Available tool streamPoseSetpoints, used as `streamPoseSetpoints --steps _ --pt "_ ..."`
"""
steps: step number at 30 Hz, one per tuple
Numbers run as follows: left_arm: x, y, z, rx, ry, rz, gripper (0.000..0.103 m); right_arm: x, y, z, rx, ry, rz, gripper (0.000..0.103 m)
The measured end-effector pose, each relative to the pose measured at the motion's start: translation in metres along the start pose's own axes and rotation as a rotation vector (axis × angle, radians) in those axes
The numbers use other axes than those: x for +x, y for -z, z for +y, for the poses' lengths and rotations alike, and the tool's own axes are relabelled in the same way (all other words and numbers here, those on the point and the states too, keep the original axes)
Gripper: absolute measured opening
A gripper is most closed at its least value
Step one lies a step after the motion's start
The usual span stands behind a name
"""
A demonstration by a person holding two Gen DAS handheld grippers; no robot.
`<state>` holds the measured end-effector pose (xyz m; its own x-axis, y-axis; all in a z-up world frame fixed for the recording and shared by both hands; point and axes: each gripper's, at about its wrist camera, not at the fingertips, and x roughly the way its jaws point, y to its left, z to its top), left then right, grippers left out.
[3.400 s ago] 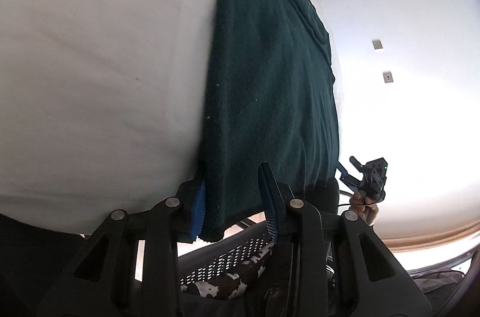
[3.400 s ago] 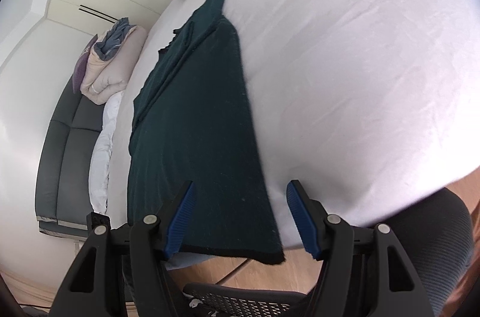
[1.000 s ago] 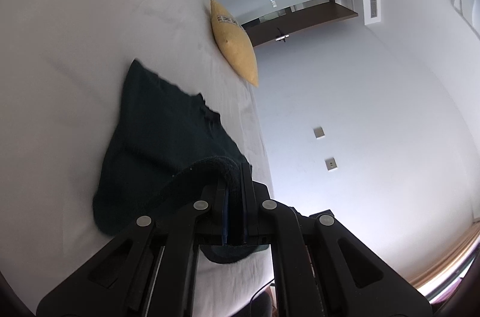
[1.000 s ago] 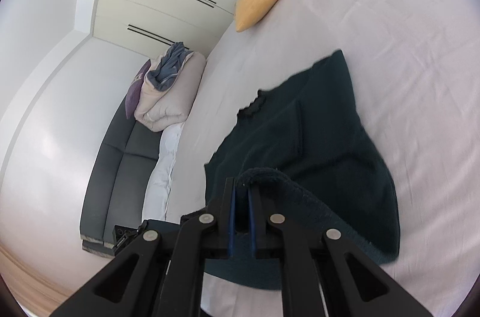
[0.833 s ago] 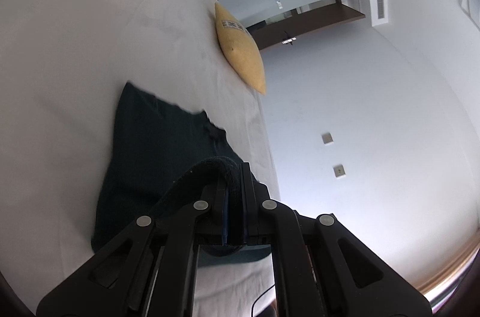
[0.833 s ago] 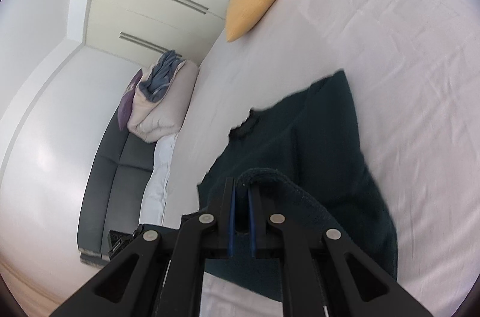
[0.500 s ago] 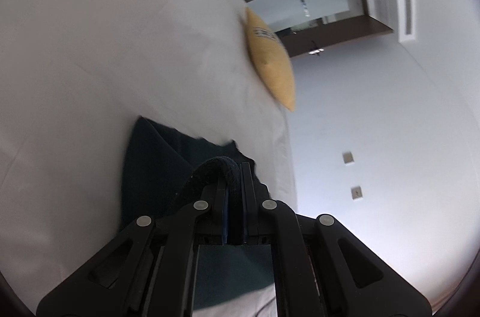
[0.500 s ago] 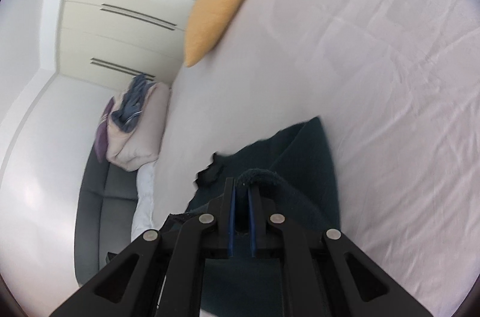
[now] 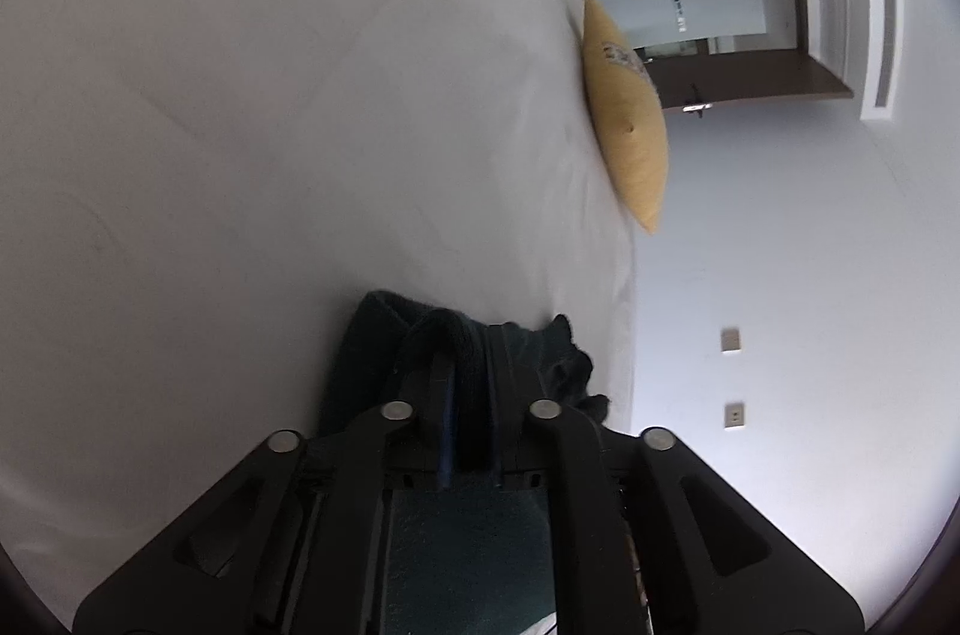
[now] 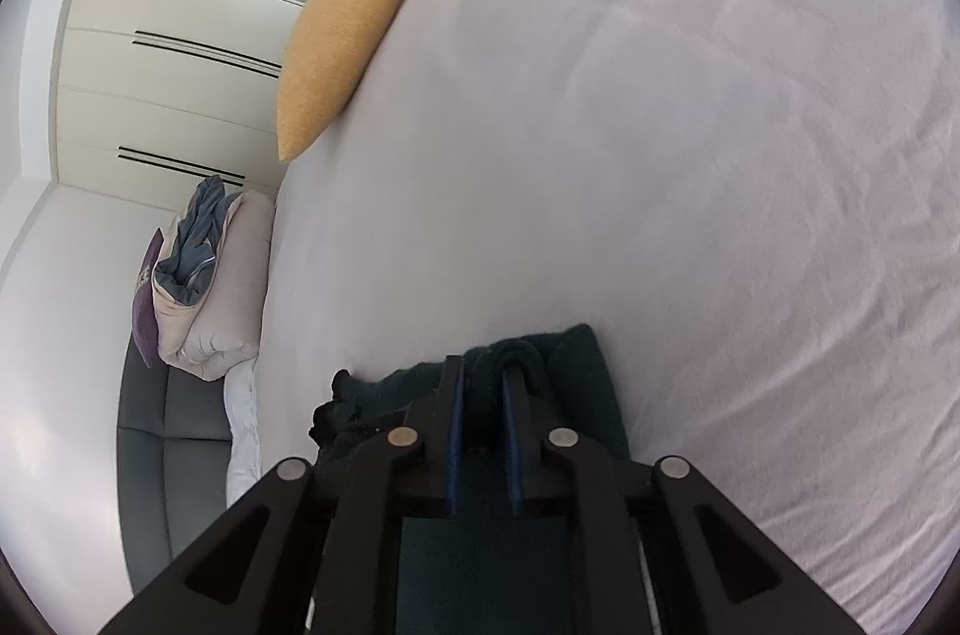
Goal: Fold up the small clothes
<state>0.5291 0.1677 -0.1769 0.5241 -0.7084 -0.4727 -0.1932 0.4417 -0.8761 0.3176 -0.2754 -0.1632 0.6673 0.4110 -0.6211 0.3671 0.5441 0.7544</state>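
Note:
A dark green garment [image 9: 366, 347] lies on the white bed [image 9: 240, 95]. My left gripper [image 9: 465, 353] is shut on a fold of its hem, held low over the far part of the garment. In the right wrist view the same garment [image 10: 585, 371] shows around my right gripper [image 10: 483, 377], which is shut on another fold of the hem. Most of the garment is hidden under both grippers. Its collar edge [image 10: 336, 407] pokes out to the left.
A yellow cushion [image 9: 627, 119] stands at the bed's far edge, also in the right wrist view [image 10: 348, 29]. A grey sofa [image 10: 174, 455] with piled bedding [image 10: 204, 287] stands beside the bed. White wardrobes [image 10: 162, 95] and a doorway [image 9: 720, 29] are behind.
Both grippers have carried the held hem forward over the garment toward its collar end and come lower. Much less of the garment shows ahead of them now.

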Motion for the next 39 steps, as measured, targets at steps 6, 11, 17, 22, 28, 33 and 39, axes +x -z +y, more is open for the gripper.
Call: streamPoseSetpoints --steps 6,11,17,22,28,33,39 --pt "-0.036 -0.009 0.006 -0.020 0.002 -0.135 0.086 -0.012 -0.005 -0.001 0.023 -0.031 -0.058 0.046" --pt "-0.055 0.002 -0.023 0.082 -0.035 -0.170 0.086 -0.035 0.004 0.017 -0.056 0.034 -0.128 0.053" --pt "-0.024 0.050 -0.080 0.351 -0.136 -0.076 0.086 -0.041 0.053 0.059 -0.285 0.036 -0.059 0.053" --pt "-0.019 0.082 -0.062 0.384 -0.231 -0.043 0.083 -0.038 0.103 0.079 -0.458 0.034 0.023 0.053" --pt "-0.023 0.111 -0.034 0.407 -0.289 -0.007 0.054 -0.026 0.124 0.082 -0.513 -0.055 0.098 0.053" --pt "-0.035 0.126 -0.007 0.412 -0.323 -0.009 0.032 -0.021 0.108 0.045 -0.404 0.043 0.064 0.040" --pt "-0.064 0.139 0.024 0.361 -0.281 0.000 0.026 -0.045 0.096 0.019 -0.291 0.008 0.008 0.038"
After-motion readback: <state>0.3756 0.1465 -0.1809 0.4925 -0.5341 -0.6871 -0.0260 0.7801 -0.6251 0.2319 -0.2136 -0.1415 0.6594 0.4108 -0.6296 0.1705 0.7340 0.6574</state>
